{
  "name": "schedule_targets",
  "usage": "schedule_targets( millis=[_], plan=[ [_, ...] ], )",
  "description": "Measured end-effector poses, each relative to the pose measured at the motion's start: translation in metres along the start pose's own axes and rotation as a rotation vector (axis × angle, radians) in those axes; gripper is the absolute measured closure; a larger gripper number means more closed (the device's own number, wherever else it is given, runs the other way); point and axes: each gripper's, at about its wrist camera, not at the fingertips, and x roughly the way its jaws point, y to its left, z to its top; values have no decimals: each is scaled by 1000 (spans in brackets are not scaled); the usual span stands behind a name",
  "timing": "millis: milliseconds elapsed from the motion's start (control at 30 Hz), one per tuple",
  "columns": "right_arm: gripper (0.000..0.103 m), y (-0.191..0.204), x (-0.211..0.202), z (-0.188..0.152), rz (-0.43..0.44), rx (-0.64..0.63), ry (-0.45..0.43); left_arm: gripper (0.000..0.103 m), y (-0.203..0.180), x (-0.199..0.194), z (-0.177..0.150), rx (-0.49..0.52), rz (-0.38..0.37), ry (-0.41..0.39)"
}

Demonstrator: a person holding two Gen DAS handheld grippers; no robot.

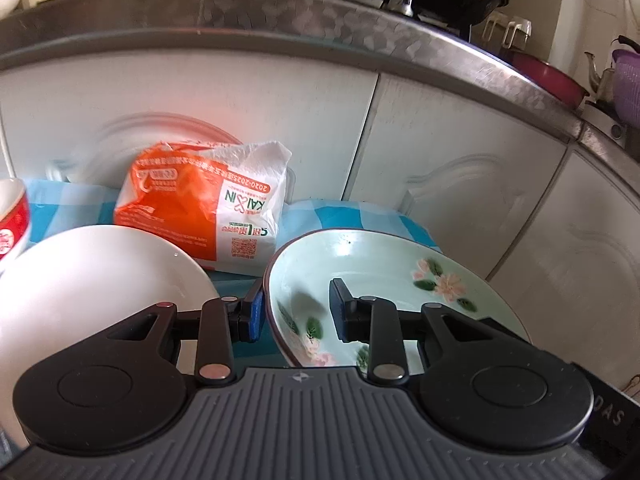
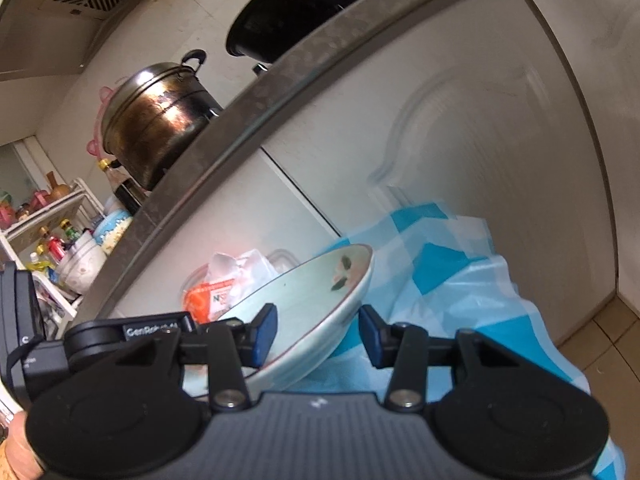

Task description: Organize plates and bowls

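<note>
The tabletop [image 1: 340, 214], under a blue-and-white checked cloth, stands against white cupboard doors [image 1: 240, 120]; an orange-and-white packet [image 1: 200, 204] lies at the back. A white plate [image 1: 92, 280] lies flat to the left, with a red-and-white bowl [image 1: 12, 220] at the far left edge.

The green flowered bowl [image 1: 380, 272] is tilted, its far rim raised. The left hand-held gripper [image 1: 296, 312] is partly closed astride the near rim, one pad outside and one inside; a firm pinch cannot be confirmed. The right hand-held gripper [image 2: 316, 336] also straddles the rim, partly open, its outer pad clear of the bowl.

To do this well, I would secure one full pinch on the rim before lifting, keep the bowl level, and carry it clear of the plate.
</note>
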Motion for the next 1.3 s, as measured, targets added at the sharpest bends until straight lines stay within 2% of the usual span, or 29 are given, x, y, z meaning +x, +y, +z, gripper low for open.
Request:
schedule_targets(
  millis=[267, 467, 700, 1000, 1300],
  plan=[
    [58, 10, -7, 1, 63, -32, -15, 70, 8, -42, -5, -8, 9, -18],
    [58, 28, -20, -6, 100, -106, -9, 71, 16, -77, -10, -37, 12, -49],
    [58, 51, -40, -26, 126, -183, 15, 71, 25, -132, -29, -61, 23, -93],
    [58, 87, -78, -48, 203, -249, 31, 71, 49, -194, -56, -127, 34, -151],
    [58, 123, -107, -90, 250, -317, 85, 71, 70, -248, -89, -146, 100, -210]
  ],
)
